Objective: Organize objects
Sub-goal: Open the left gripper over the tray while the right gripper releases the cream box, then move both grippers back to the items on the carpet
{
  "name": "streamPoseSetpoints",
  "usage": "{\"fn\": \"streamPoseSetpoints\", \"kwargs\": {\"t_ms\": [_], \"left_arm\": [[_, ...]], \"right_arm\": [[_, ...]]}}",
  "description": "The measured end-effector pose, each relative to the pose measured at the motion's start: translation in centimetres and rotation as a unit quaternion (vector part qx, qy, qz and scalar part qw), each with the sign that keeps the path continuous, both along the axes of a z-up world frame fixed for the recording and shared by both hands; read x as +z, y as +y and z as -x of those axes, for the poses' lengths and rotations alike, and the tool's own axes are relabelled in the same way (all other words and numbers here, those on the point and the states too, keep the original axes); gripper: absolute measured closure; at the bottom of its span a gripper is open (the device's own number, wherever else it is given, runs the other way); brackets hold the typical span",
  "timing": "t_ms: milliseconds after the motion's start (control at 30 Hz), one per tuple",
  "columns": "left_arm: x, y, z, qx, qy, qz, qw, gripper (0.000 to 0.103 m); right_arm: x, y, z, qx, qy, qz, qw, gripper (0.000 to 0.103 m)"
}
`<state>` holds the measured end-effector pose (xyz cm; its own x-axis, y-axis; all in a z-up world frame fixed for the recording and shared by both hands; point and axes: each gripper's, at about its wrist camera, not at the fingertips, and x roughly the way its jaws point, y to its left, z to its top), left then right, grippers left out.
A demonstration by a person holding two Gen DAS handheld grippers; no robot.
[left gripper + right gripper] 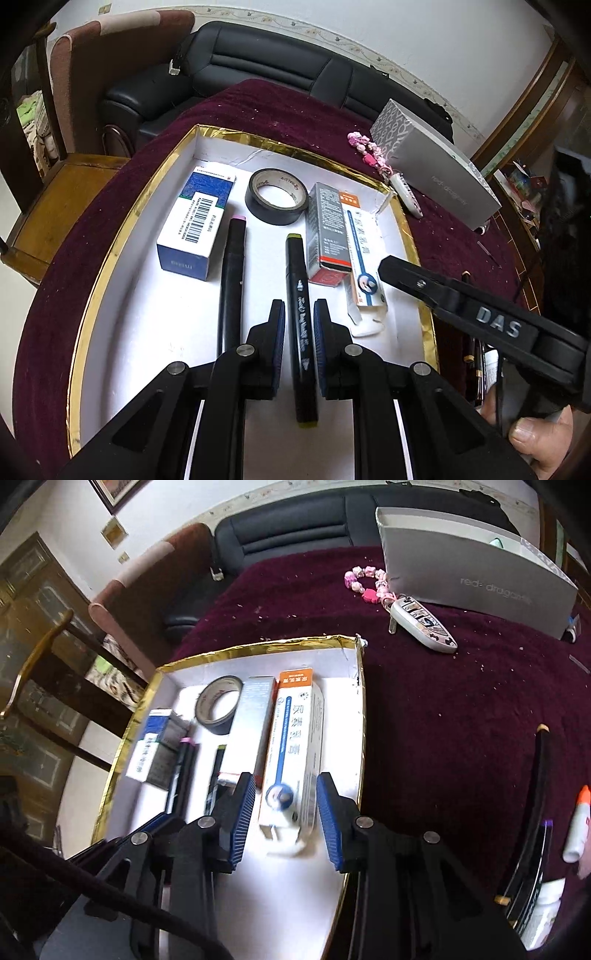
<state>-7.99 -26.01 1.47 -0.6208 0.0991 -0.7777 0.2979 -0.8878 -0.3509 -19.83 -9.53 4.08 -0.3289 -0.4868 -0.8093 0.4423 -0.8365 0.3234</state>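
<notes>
Landmark: gold-rimmed white tray (147, 192) on the maroon tablecloth (303, 110).

Left gripper (299, 312): fingers straddle the olive-capped black marker (301, 325), which lies flat on the tray floor. Small gaps show between each pad and the marker barrel, so jaws are apart, not clamping.

Right gripper (285, 786): jaws wide apart, either side of the near end of the white-and-orange medicine carton (295, 746); neither pad touches it. Carton end flap looks open, though that part is blurred in the right wrist view, so I'm not sure.

Inside the tray, from its left rim across:
- blue-and-white box (195, 221), lying flat
- pink-capped black marker (232, 273), just beside that box
- olive-capped marker, parallel to the pink-capped one
- grey-and-red box (327, 229), touching the white-and-orange carton on the side nearer the right rim
- black tape roll (277, 195) toward the tray's far wall, between the blue-and-white box and the grey-and-red box

Outside the tray, past its far right corner: car key fob (424, 627) with a pink bead chain (365, 581), then a grey shoebox-type box (476, 576) behind it. Right of the tray, well apart: a white bottle with orange tip (578, 819) and a dark pen (541, 775).
</notes>
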Motion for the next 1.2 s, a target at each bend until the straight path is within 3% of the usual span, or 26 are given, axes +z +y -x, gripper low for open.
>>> {"fn": "streamPoseSetpoints", "kwargs": {"t_ms": [300, 633, 700, 767, 1100, 1200], "left_arm": [[0.9, 2.2, -1.8, -0.007, 0.013, 0.015, 0.9998, 0.091], [2.5, 8.4, -3.6, -0.069, 0.032, 0.048, 0.9959, 0.087], [2.7, 10.0, -3.8, -0.086, 0.034, 0.055, 0.9943, 0.087], [2.9, 11.9, -3.7, -0.104, 0.032, 0.062, 0.9921, 0.087], [2.3, 20.7, -1.9, -0.189, 0.002, 0.096, 0.9774, 0.087], [2.4, 22.0, -0.1, -0.201, -0.007, 0.096, 0.9749, 0.087]], "right_arm": [[0.6, 2.2, -2.9, 0.008, 0.009, 0.03, 0.999, 0.067], [1.4, 8.7, -5.9, -0.002, 0.025, 0.071, 0.997, 0.067], [1.7, 11.3, -6.2, -0.018, 0.03, 0.08, 0.996, 0.067], [2.0, 13.4, -6.2, -0.031, 0.033, 0.086, 0.995, 0.06], [1.4, 26.3, -4.2, -0.148, 0.102, 0.075, 0.981, 0.059], [-0.1, 28.3, -2.6, -0.175, 0.086, 0.057, 0.979, 0.059]]}}
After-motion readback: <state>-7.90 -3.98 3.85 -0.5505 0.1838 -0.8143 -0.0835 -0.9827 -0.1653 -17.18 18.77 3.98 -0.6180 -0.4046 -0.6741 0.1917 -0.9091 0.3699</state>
